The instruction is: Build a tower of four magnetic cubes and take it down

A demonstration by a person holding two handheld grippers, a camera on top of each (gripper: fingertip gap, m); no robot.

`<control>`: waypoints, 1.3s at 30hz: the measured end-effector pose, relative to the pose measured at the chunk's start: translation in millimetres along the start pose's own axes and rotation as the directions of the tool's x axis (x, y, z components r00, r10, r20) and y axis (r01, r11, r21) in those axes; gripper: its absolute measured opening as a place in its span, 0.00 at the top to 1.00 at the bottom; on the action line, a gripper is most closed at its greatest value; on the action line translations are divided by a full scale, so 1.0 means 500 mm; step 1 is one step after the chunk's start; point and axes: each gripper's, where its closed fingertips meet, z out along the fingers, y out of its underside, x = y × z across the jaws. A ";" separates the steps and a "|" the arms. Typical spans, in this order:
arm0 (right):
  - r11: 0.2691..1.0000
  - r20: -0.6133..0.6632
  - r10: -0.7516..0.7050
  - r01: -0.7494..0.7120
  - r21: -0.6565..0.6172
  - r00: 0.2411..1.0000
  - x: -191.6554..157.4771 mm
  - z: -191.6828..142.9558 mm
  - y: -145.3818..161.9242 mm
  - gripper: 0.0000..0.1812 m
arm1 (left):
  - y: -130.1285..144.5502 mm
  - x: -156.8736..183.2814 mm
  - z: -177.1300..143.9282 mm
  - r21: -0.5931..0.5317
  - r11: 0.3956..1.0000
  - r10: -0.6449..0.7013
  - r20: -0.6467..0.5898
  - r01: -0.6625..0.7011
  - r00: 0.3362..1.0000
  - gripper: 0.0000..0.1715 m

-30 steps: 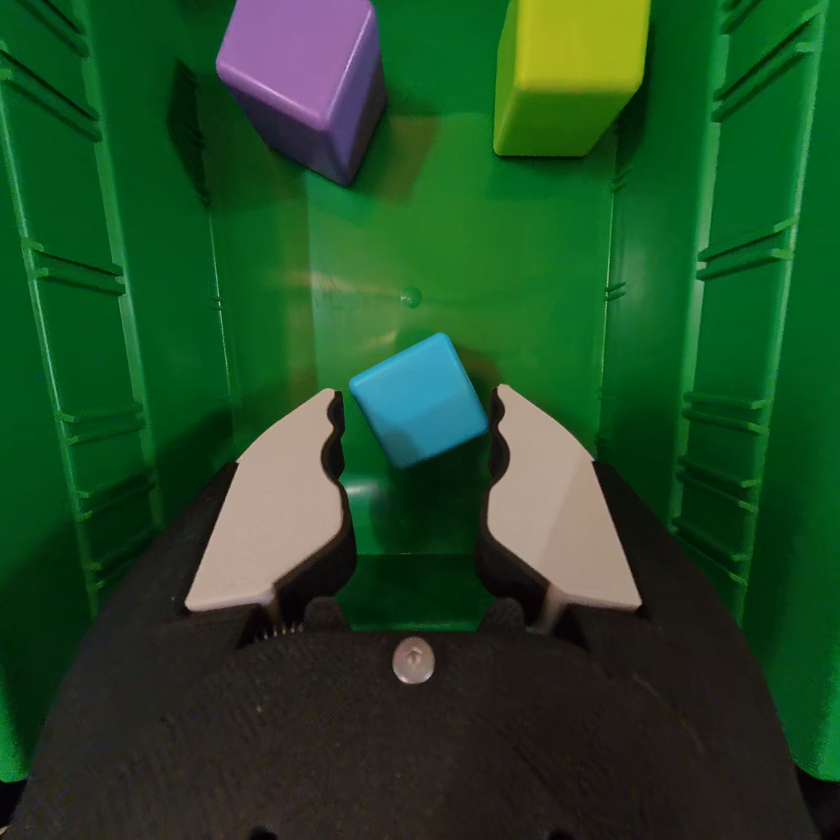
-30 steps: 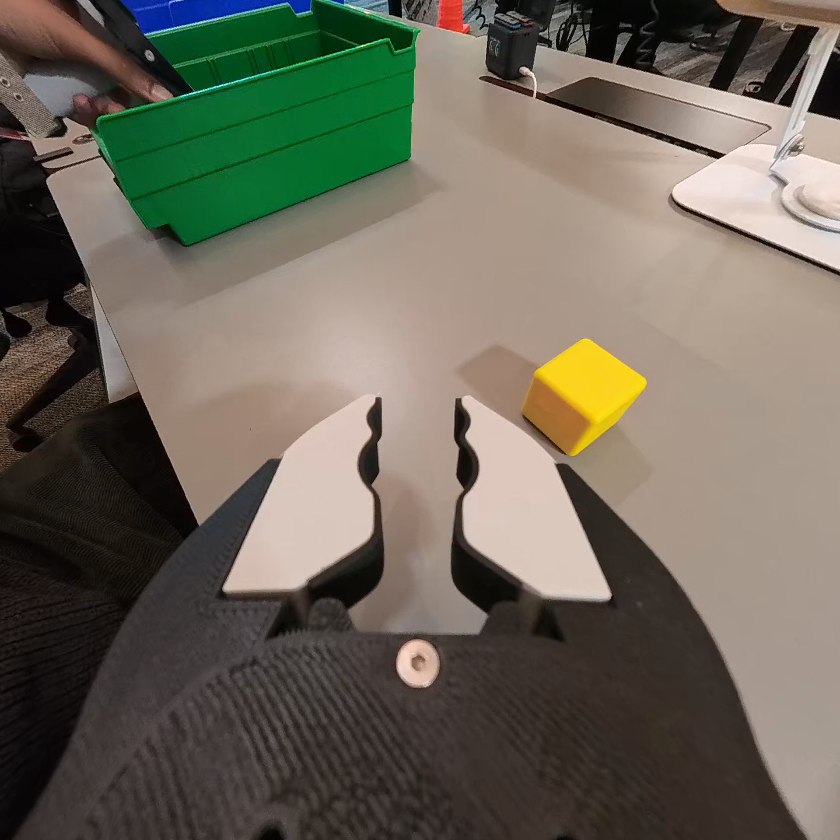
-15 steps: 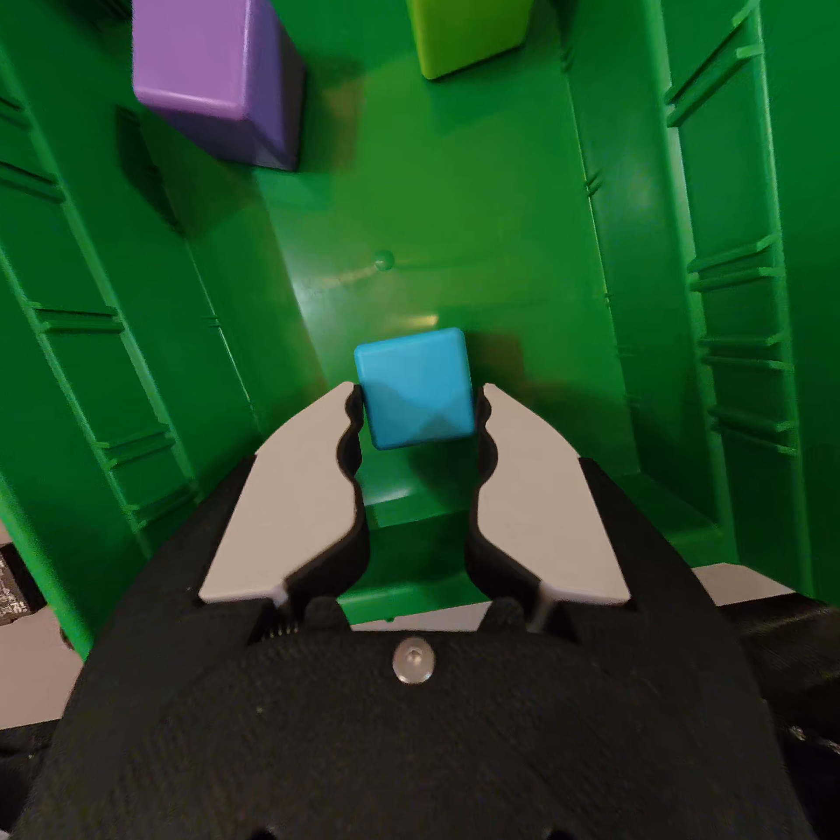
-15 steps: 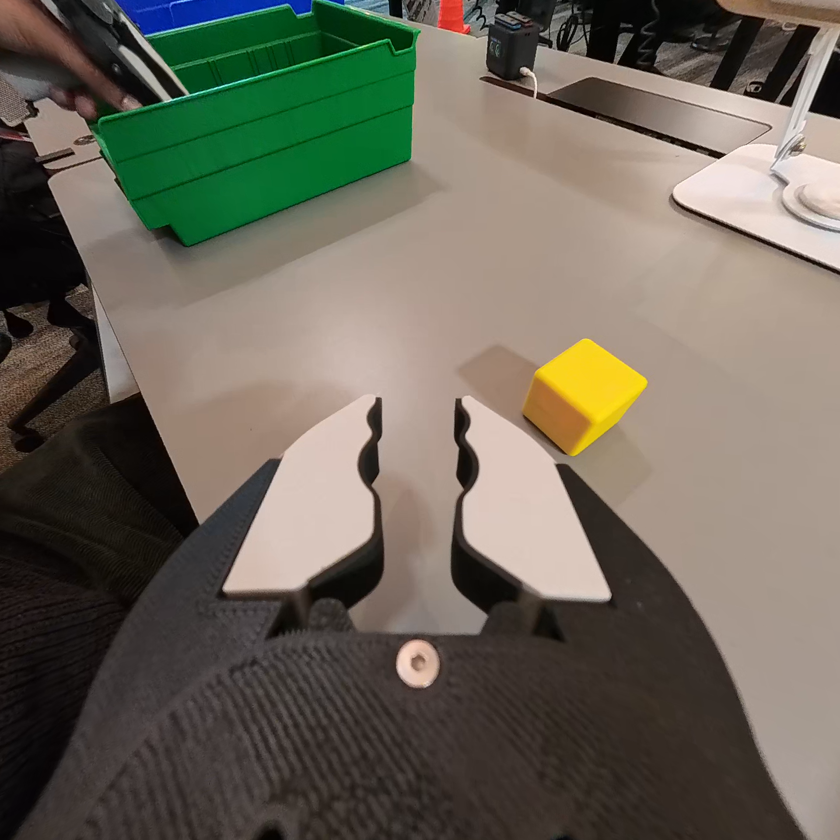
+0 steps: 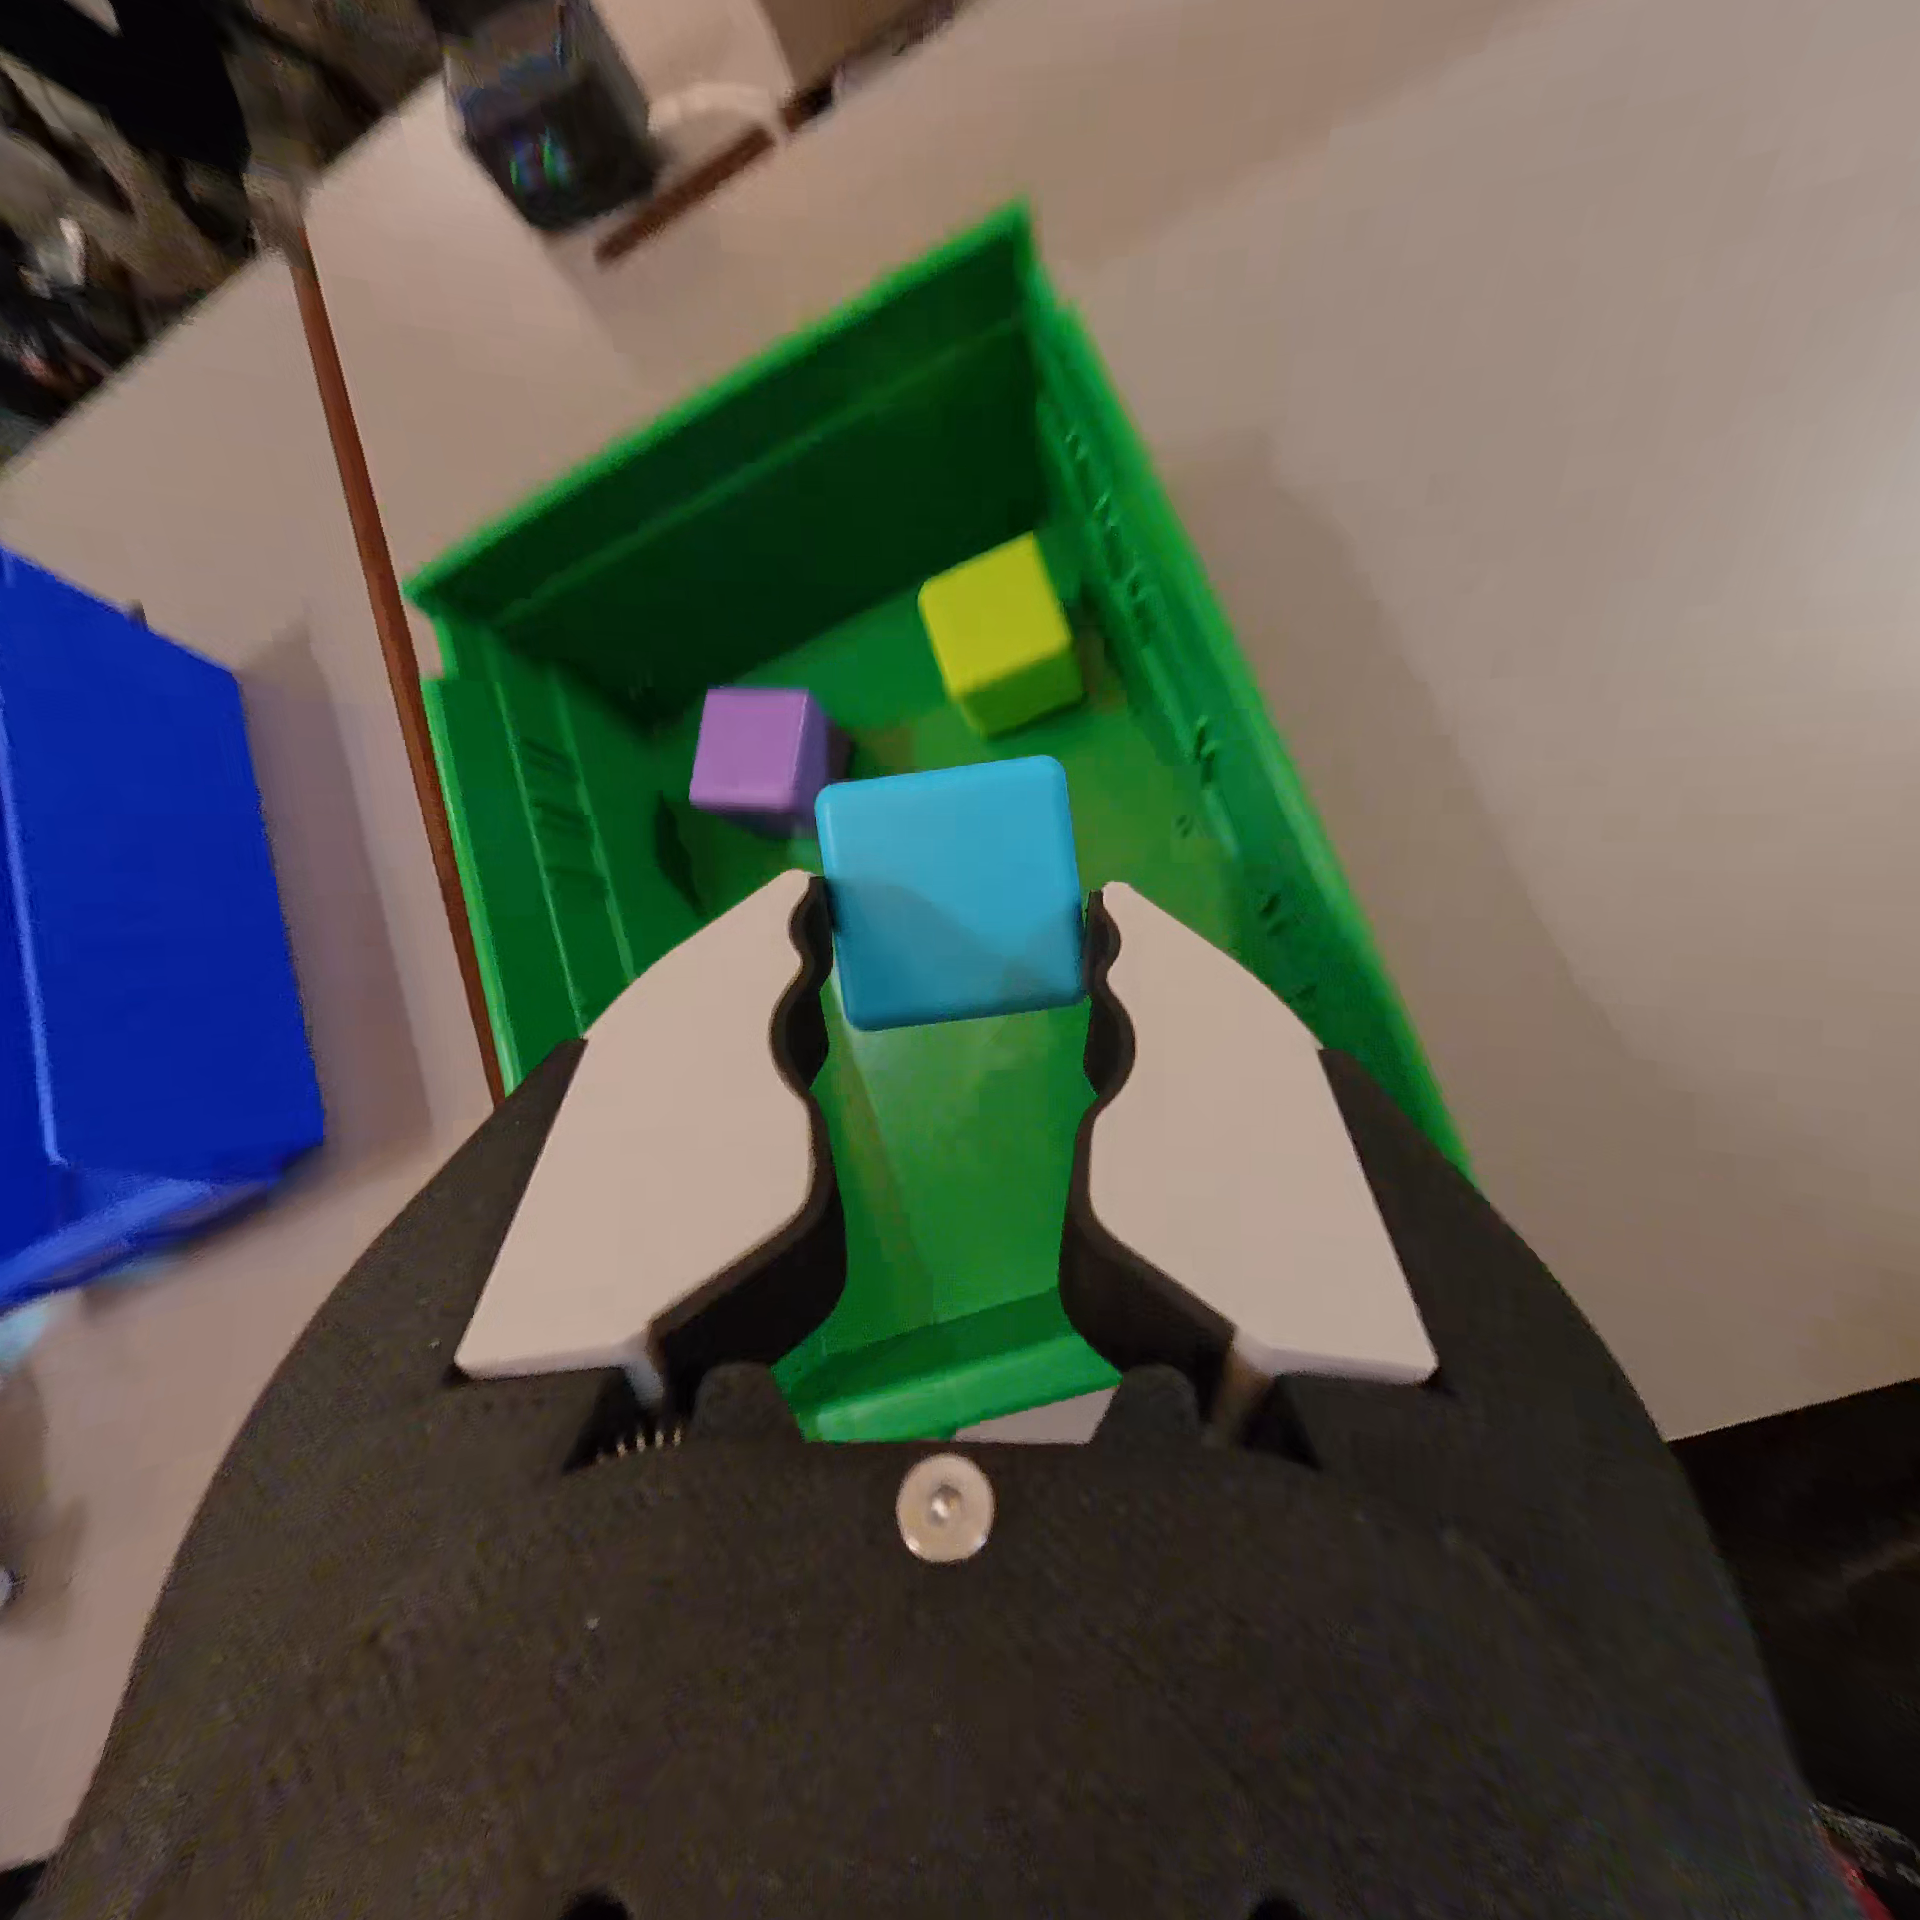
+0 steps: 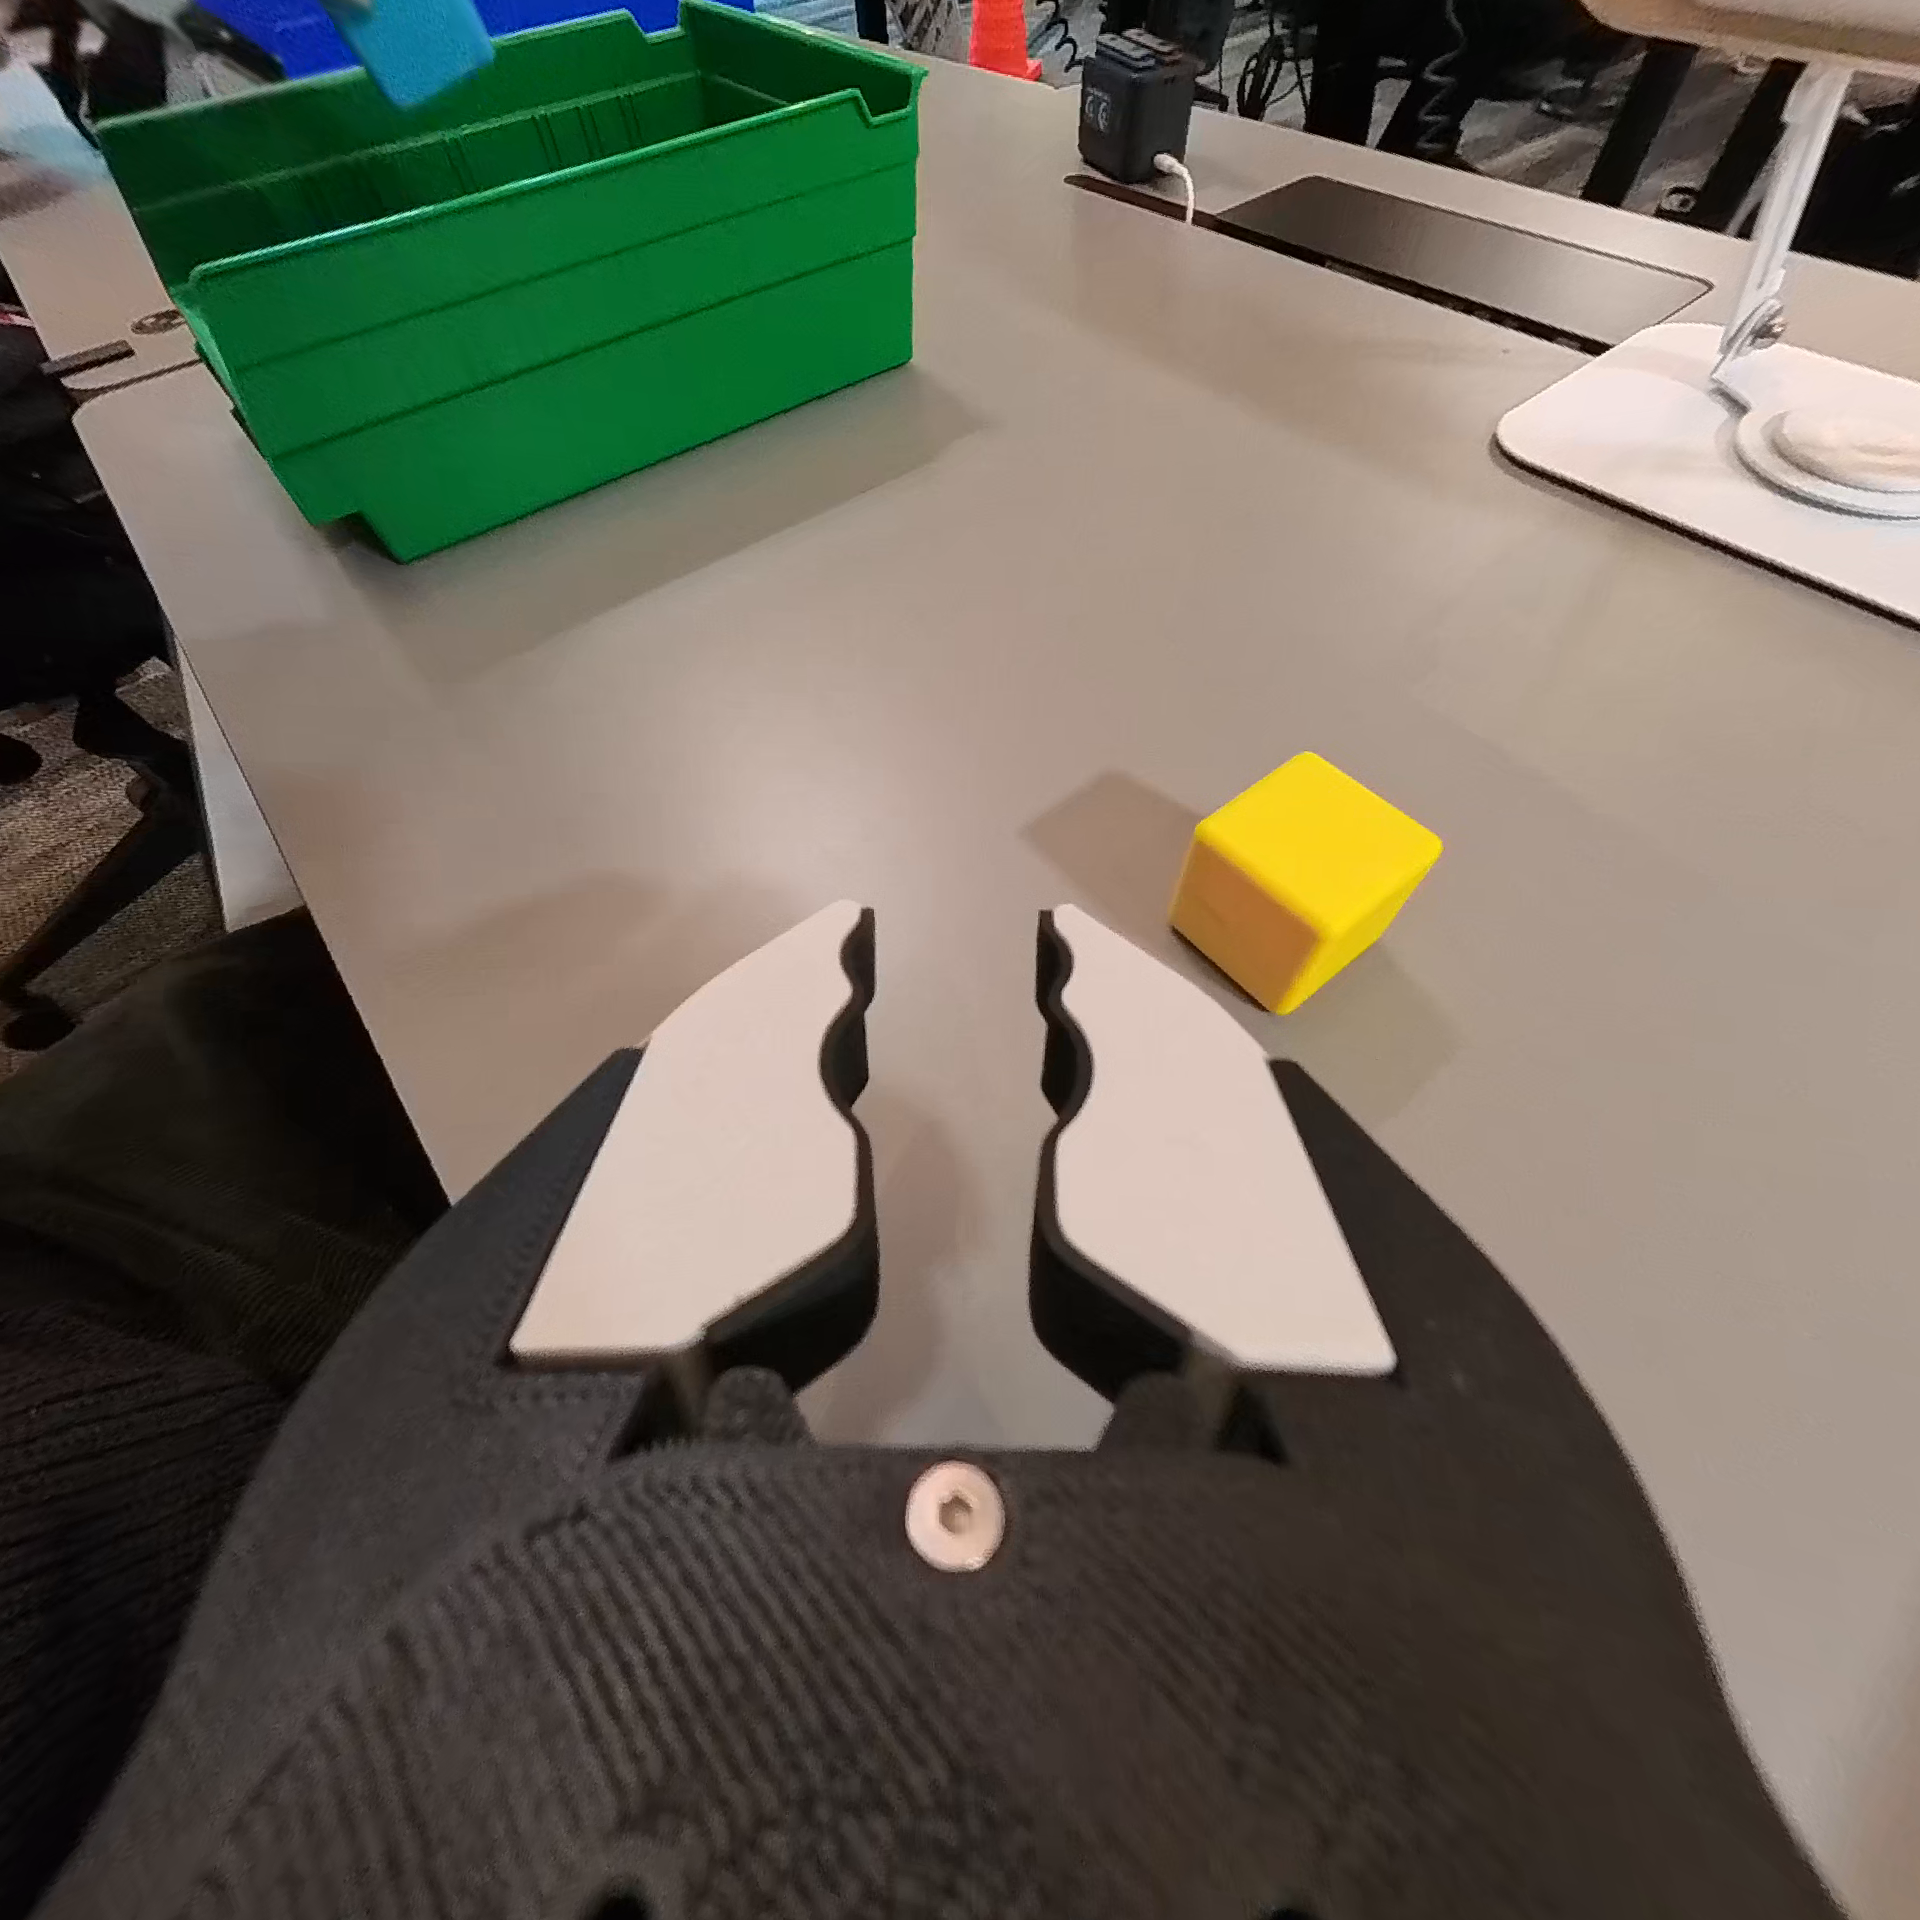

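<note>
— What's my left gripper (image 5: 954, 902) got?

— From my seat, its jaws are clamped on a blue cube (image 5: 948, 889), one fingertip pressed to each side face. The cube hangs in the air above the green bin (image 5: 1226, 831), clear of its floor.

— And inside the bin?

— I see a purple cube (image 5: 756, 762) toward the left wall and a lime-green cube (image 5: 1000, 631) close against the right wall, both resting on the bottom, apart from each other. A blue bin (image 5: 135, 914) stands off to the left of the green one (blurred, so I can't see into it). A dark device (image 5: 545, 135) sits on the table beyond.

— The other side?

— My right gripper (image 6: 956, 930) hovers low over the grey table (image 6: 1039, 582), jaws parted and holding nothing. A yellow cube (image 6: 1304, 883) sits on the table just beside its right fingertip, outside the gap and not touching it.

— Anything else in that view?

— The green bin lies well away at upper left, with the blue cube visible above its far corner. A white stand base (image 6: 1662, 457) lies at the right edge, and a black charger (image 6: 1132, 109) stands at the far side.
</note>
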 end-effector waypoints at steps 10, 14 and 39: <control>0.999 -0.127 0.048 -0.047 0.013 0.991 0.042 -0.076 0.031 0.83 | -0.181 0.293 -0.027 0.219 0.898 0.436 -0.323 -0.381 0.840 0.71; 0.996 -0.204 0.087 -0.084 0.026 0.975 0.063 -0.126 0.052 0.84 | -0.225 0.428 0.002 0.356 0.787 0.616 -0.424 -0.503 0.664 0.71; 0.983 -0.440 0.181 -0.177 0.052 0.879 0.103 -0.278 0.133 0.84 | -0.336 0.719 0.118 0.518 0.552 0.783 -0.591 -0.654 0.194 0.71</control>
